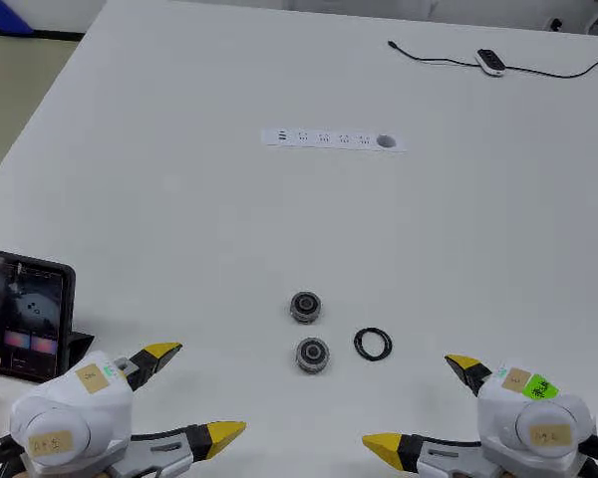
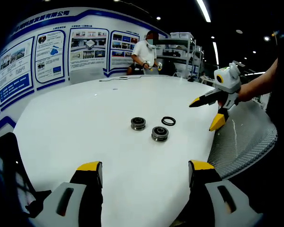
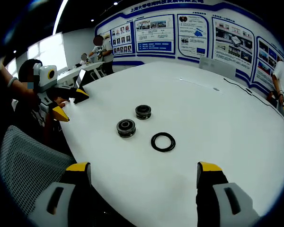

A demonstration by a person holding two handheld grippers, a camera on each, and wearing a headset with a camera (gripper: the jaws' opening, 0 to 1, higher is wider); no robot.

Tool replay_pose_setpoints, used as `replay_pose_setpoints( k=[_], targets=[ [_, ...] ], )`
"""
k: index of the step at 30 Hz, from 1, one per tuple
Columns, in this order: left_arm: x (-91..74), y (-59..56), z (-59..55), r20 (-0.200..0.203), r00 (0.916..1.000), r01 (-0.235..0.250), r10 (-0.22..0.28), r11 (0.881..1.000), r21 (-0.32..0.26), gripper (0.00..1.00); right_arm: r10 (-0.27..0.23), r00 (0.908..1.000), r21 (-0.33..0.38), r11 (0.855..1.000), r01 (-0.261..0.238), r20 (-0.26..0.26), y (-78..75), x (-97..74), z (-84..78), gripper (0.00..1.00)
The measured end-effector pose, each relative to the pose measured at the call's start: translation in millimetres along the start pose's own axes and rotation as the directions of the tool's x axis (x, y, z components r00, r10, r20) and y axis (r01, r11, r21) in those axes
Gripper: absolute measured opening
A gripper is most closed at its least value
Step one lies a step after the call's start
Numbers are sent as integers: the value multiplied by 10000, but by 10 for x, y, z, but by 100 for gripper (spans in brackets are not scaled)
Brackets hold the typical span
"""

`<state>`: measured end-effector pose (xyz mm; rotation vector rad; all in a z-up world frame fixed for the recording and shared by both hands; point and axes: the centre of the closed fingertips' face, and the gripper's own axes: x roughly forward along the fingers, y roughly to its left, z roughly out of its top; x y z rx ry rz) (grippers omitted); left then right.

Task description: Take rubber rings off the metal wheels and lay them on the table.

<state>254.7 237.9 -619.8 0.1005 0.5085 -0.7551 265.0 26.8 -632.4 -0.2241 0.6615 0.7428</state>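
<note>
Ceiling strip lights [image 2: 203,10] lit the scene evenly. The white table [image 1: 179,199] looked nearly washed out, with faint shadows beneath the wheels [image 1: 312,355]. Both gripper views bent strongly at the edges, where posters [image 3: 199,33] seemed slightly soft.

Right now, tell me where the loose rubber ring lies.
In the head view the rubber ring lies flat on the table, just right of the nearer metal wheel and ahead of the right gripper.

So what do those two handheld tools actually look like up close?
Each has a rounded white plastic body with two dark grey jaws ending in pointed yellow tips. The left gripper carries tan paper labels with writing too small to read. The right gripper has similar tan labels plus a bright green sticker.
</note>
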Motion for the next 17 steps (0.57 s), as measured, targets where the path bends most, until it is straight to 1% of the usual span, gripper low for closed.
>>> replay_pose_setpoints(
  k=[1, 8, 17],
  targets=[
    [-1, -2, -2, 1, 10000, 4, -4, 10000, -60, 76, -1, 10000, 2, 10000, 1, 1, 1, -1, 1, 94],
    [-12, -14, 3, 10, 10000, -41, 41, 10000, 0, 75, -16, 10000, 39, 10000, 16, -43, -5, -9, -22, 93],
    [-16, -30, 9, -101, 9999, -50, 51, 10000, 82, 75, 73, 9999, 83, 9999, -72, -95, 9, -16, -59, 92]
  ],
)
